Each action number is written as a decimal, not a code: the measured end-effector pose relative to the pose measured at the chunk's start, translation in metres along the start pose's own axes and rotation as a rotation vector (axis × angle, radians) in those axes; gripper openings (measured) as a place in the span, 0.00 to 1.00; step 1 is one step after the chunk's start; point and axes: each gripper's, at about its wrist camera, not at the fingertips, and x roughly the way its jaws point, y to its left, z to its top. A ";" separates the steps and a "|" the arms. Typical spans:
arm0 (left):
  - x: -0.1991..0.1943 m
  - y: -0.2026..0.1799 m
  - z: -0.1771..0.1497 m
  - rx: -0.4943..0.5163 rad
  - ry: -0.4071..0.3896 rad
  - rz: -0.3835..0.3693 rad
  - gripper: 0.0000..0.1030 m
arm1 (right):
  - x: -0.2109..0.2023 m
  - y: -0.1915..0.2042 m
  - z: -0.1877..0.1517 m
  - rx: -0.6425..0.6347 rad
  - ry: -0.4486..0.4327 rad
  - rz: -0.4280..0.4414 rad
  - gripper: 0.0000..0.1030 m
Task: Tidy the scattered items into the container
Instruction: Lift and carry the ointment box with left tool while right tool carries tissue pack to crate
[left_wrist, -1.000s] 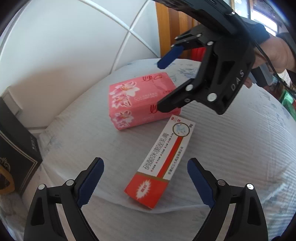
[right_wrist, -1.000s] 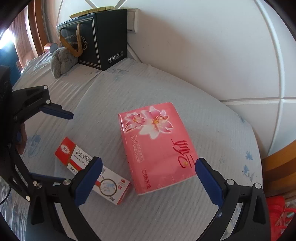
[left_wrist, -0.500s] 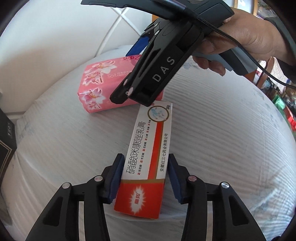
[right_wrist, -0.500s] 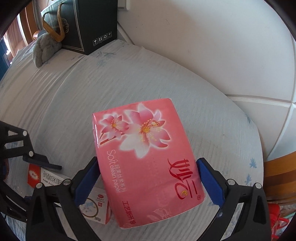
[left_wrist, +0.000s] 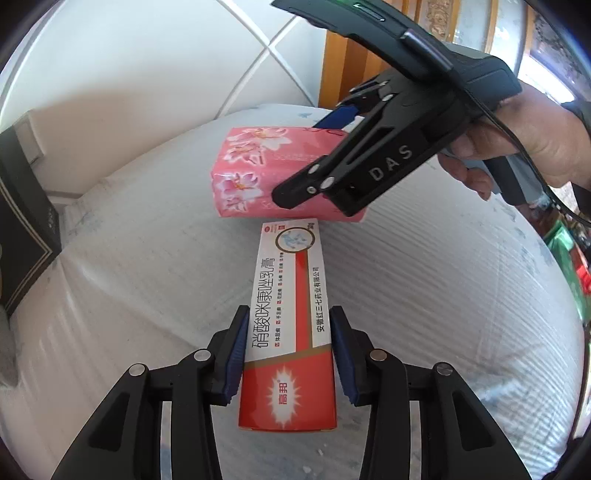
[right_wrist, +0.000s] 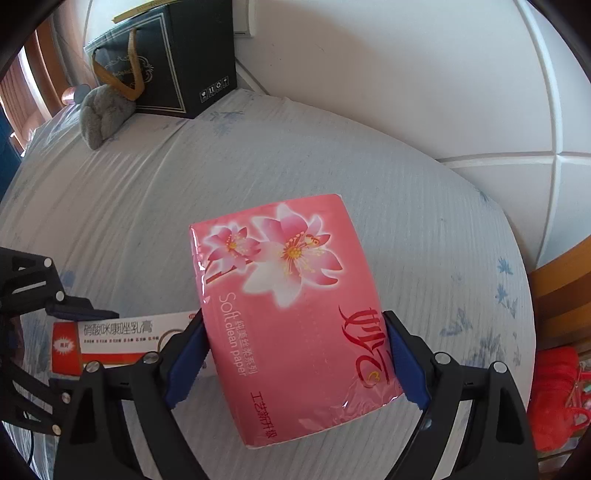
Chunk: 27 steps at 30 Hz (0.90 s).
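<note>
Left gripper (left_wrist: 287, 352) clamps the light, crushable ointment carton (left_wrist: 290, 317) across its width; right gripper (right_wrist: 295, 363) squeezes the soft, slippery-wrapped tissue pack (right_wrist: 291, 306) likewise.

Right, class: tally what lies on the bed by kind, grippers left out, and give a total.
Tissue pack: 1
Ointment box: 1
Black gift bag: 1
Grey cloth: 1
Total: 4
</note>
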 end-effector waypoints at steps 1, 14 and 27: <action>-0.006 -0.003 -0.003 -0.010 -0.001 0.006 0.40 | -0.008 0.004 -0.005 0.012 -0.007 0.003 0.86; -0.085 -0.012 -0.047 -0.139 0.016 0.091 0.40 | -0.120 0.056 -0.056 0.180 -0.037 -0.001 0.86; -0.206 -0.013 -0.065 -0.274 -0.002 0.262 0.40 | -0.246 0.148 -0.077 0.317 -0.117 -0.046 0.86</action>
